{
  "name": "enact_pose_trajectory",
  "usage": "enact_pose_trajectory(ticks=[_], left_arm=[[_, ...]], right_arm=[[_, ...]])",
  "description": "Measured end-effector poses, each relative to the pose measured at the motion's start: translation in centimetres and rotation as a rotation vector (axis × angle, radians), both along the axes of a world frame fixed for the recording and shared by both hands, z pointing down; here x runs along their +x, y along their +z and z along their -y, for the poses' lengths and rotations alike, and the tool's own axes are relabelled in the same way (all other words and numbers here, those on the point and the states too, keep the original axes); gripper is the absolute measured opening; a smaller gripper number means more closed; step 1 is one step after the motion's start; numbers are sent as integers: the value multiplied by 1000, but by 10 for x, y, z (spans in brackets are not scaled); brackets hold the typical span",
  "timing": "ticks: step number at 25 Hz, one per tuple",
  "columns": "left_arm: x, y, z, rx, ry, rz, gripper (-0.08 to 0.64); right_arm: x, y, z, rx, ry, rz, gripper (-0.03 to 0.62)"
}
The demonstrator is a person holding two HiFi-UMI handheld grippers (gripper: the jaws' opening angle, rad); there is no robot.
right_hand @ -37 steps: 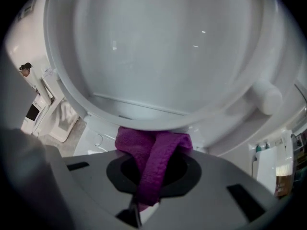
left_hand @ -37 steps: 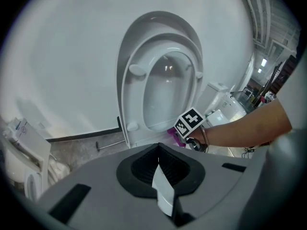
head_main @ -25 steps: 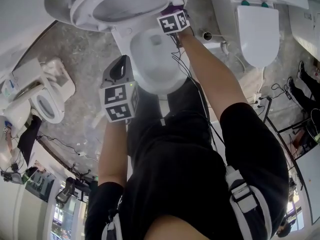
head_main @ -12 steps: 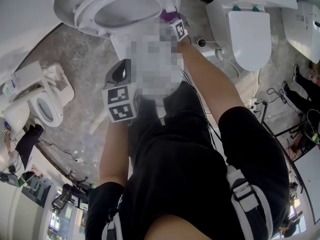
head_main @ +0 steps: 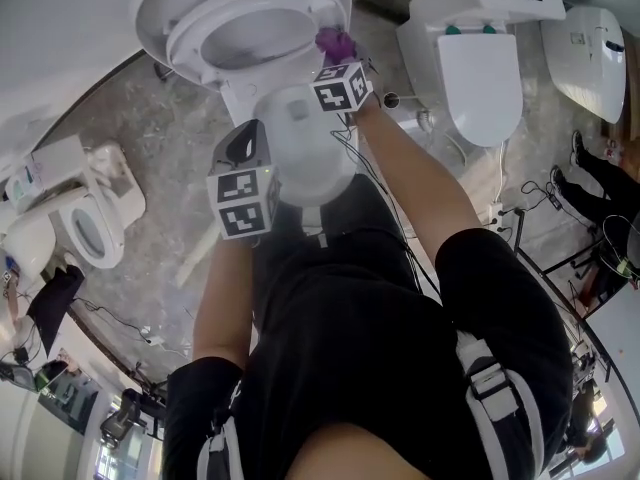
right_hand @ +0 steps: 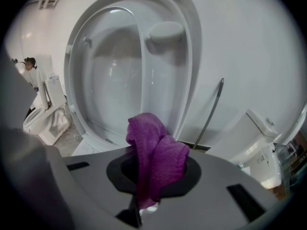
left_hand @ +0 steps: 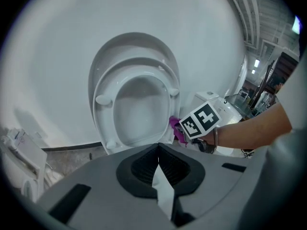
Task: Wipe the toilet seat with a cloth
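The white toilet's seat (head_main: pixel 188 36) stands raised against its lid, above the open bowl (head_main: pixel 300 138). My right gripper (head_main: pixel 336 58) is shut on a bunched purple cloth (head_main: pixel 333 42), held at the seat's lower right edge. In the right gripper view the cloth (right_hand: pixel 154 155) bulges out of the jaws in front of the raised seat (right_hand: pixel 165 73). My left gripper (head_main: pixel 240 136) hangs over the bowl's left side, shut with nothing in it. Its jaws meet in the left gripper view, where the seat (left_hand: pixel 103 123) and the cloth (left_hand: pixel 173 126) show beyond them.
Another white toilet (head_main: pixel 482 68) stands to the right and a third (head_main: pixel 85 218) lies at the left. Cables trail over the stone floor (head_main: pixel 150 128). A thin metal pipe (right_hand: pixel 211 114) runs down the wall beside the seat. Someone's legs (head_main: pixel 605 173) show at the right edge.
The right gripper has risen with the cloth along the seat's right edge. The left gripper has lifted a little over the bowl, still shut.
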State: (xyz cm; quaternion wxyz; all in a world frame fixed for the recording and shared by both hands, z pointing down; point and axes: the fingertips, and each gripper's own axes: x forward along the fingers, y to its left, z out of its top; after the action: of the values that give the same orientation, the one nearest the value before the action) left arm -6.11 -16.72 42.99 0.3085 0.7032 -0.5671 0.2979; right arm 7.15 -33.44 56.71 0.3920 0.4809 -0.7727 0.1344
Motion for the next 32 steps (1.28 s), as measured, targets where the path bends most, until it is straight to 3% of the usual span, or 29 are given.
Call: enact_pose_trajectory(ticks=[9,25,32], left_arm=[[-12,-5,0,12,19,-5,9],[-22,-39,-8,66,-1,-48,9],[-26,-59,-27,79,-2,-56,9]], right_arm=[[-6,7,26,-98,45,-40,48],[-14,-86,32,71,94,65,48],[-15,-124,17,105,107,53,48]])
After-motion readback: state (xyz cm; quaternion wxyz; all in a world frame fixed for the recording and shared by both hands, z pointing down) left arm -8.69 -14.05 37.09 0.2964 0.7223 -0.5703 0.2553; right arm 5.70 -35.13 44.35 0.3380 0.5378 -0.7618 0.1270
